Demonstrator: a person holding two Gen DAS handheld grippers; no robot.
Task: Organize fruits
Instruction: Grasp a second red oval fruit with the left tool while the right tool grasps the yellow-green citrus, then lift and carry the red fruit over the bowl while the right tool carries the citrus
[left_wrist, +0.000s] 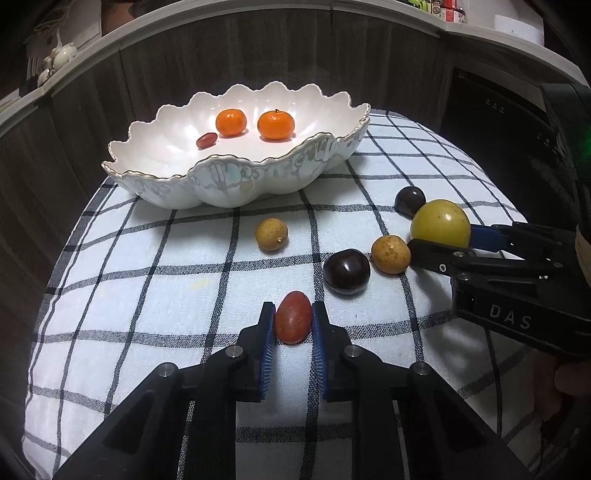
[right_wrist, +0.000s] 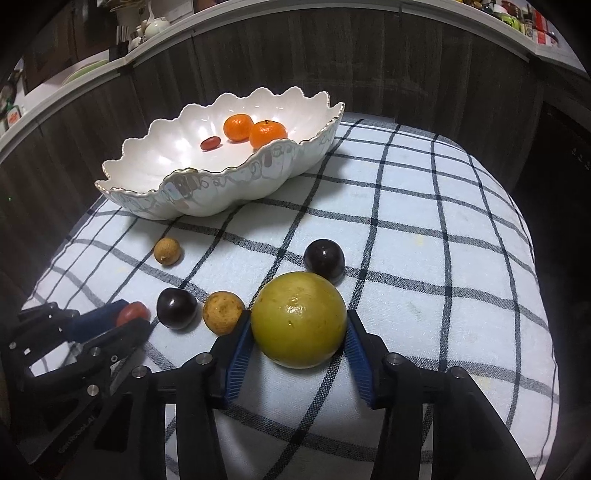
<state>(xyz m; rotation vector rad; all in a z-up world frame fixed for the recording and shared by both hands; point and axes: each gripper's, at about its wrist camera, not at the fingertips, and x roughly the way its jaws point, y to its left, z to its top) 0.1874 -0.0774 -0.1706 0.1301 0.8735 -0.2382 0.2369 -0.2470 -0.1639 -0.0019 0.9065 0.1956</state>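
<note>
On the cloth (left_wrist: 147, 280), 2 fruits are clamped: red fruit (left_wrist: 293, 317) by the left gripper (left_wrist: 293, 325), yellow fruit (right_wrist: 299, 319) by the right gripper (right_wrist: 299, 332). Both should be lifted slowly, then set in the bowl (left_wrist: 155, 122).

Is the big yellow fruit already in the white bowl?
No, the big yellow fruit sits on the checked cloth between the right gripper jaws, outside the white bowl.

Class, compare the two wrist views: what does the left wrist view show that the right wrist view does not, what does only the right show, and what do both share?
Only the left wrist view: the left gripper head-on, shut on the whole red fruit.

Only the right wrist view: the right gripper pressing both sides of the big yellow fruit.

Both: the scalloped white bowl holding two oranges, and the checked cloth.
</note>
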